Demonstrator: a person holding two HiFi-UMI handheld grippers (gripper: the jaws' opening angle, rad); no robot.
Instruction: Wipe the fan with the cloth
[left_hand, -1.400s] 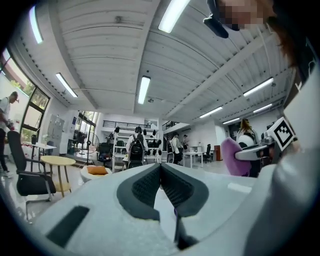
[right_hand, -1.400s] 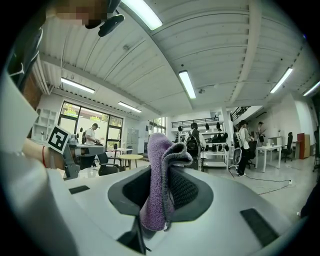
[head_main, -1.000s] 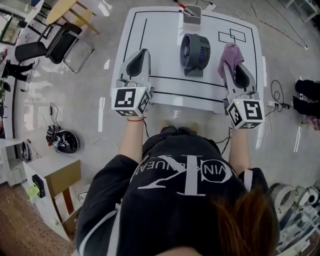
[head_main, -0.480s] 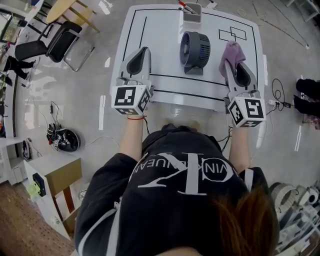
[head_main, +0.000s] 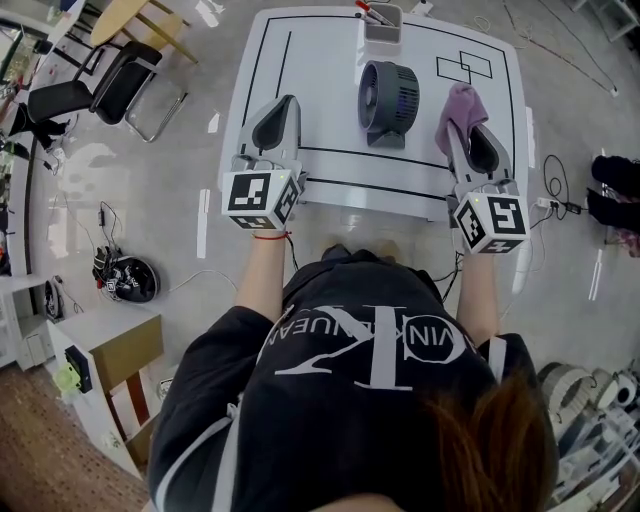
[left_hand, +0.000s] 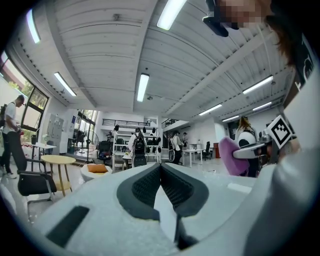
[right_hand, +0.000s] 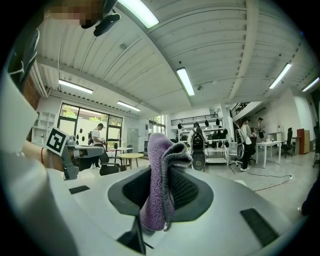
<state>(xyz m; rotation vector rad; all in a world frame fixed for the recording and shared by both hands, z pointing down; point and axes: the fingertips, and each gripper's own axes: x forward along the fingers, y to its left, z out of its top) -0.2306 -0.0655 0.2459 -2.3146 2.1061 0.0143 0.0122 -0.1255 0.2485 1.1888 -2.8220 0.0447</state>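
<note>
A small dark blue fan (head_main: 388, 100) stands upright on the white table (head_main: 320, 70), between my two grippers. My right gripper (head_main: 462, 128) is to the fan's right, shut on a purple cloth (head_main: 458, 108) that sticks out past its tips; in the right gripper view the cloth (right_hand: 161, 175) is pinched between the black pads. My left gripper (head_main: 283, 107) is to the fan's left, shut with nothing in it; its pads (left_hand: 150, 186) meet in the left gripper view. Both grippers point level, away from the person. Neither touches the fan.
A grey pen holder (head_main: 383, 24) with markers stands behind the fan at the table's far edge. Black lines and rectangles (head_main: 465, 70) are marked on the tabletop. Chairs (head_main: 120, 85) stand on the floor to the left. People stand and walk in the room beyond.
</note>
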